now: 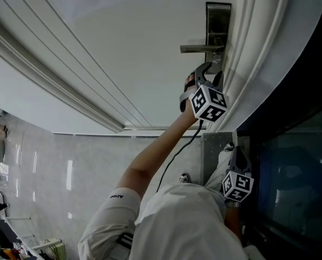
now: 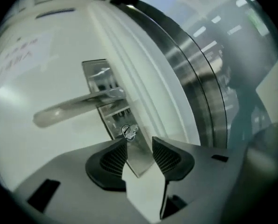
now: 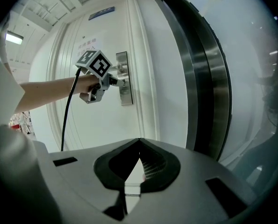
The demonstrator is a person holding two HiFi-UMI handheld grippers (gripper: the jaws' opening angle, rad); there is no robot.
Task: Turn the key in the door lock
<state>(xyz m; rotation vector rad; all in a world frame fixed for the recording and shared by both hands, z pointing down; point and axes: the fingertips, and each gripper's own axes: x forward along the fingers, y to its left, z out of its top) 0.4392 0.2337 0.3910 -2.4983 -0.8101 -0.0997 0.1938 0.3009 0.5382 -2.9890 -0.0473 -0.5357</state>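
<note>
The person is standing at the white door (image 1: pixel 123 47) and reaching the left gripper (image 1: pixel 214 69) up to the steel lock plate (image 2: pixel 101 78). That gripper's jaws are standing spread, pointing straight at the lower part of the plate, with bare steel showing in the gap between them. The key (image 2: pixel 129 131) is sitting in the plate under the handle (image 2: pixel 78 107), just ahead of the jaw tips and nearer the left one. The pads are not pressing on it, and whether a tip is brushing it I cannot tell. The handle is sticking out sideways from the plate, away from the door's edge.

The right gripper (image 1: pixel 234 153) is hanging well back from the plate, low by the person's body, close to the door frame (image 1: pixel 269 64). Its jaws are lying pressed together with nothing between them. From there it is looking across at the plate, with the left gripper's marker cube (image 3: pixel 94 63) showing just beside it.
</note>
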